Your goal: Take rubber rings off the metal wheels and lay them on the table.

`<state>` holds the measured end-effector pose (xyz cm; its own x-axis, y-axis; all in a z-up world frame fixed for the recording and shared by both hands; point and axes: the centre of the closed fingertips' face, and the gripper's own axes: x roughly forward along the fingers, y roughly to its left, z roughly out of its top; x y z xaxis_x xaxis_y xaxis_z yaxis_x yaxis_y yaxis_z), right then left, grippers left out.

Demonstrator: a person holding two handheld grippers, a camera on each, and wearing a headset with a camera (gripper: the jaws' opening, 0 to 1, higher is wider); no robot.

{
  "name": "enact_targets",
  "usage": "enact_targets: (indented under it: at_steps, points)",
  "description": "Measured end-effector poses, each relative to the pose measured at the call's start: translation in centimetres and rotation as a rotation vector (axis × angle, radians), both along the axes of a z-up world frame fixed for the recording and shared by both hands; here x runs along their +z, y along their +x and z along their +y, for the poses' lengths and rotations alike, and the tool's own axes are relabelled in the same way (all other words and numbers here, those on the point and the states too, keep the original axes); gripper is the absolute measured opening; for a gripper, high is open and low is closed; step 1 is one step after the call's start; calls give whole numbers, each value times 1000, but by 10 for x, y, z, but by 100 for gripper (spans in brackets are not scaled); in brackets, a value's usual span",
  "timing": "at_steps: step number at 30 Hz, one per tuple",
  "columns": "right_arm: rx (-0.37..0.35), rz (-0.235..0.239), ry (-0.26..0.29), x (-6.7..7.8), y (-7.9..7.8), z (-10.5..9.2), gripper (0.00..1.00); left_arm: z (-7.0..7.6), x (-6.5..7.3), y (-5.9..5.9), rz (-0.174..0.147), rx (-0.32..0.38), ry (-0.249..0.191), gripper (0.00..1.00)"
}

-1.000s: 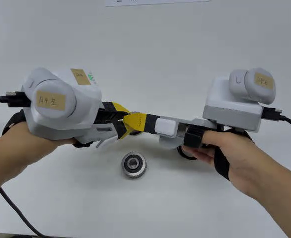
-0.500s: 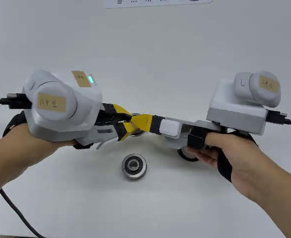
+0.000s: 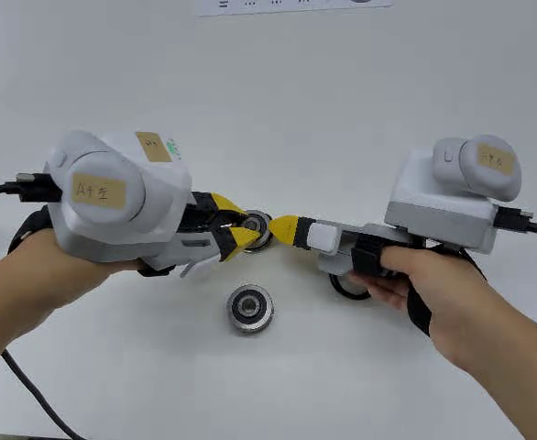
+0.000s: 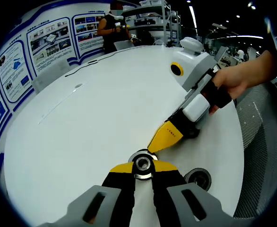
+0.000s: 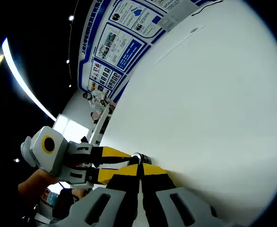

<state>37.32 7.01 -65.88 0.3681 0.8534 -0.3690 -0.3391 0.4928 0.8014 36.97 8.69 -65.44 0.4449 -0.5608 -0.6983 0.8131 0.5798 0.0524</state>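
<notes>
Over the middle of the white table, the left gripper clamps the small black-rimmed metal wheel between yellow fingers, while the right gripper, fingers pressed together, meets its rim from the right.

Your bench in a dim, poster-lined hall
You work at a white smooth-topped table. Beyond its far edge, blue-and-white poster panels line the wall beside a tall metal shelving rack. Bright strip lights cross the dark ceiling, and grey dotted floor lies beside the table.
</notes>
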Motion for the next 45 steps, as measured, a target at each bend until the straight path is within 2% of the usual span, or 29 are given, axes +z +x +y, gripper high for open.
enact_targets:
  at_steps: [13, 21, 32, 39, 45]
  points:
    - [-3, -45, -29, 6, -3, 5, 1, 0, 0, 0, 4, -15, 23, 13]
    - [-5, -41, -33, 5, -2, 5, 1, 0, 0, 0, 4, -19, 25, 13]
    - [21, -106, -65, 7, -3, 10, 1, -1, 0, 0, 2, -19, 29, 13]
    - [44, -117, -46, 12, -6, 18, 1, -1, 0, -1, 1, -20, 28, 13]
    - [44, -103, -37, 14, -5, 18, 1, -1, 1, -1, 0, -18, 26, 13]
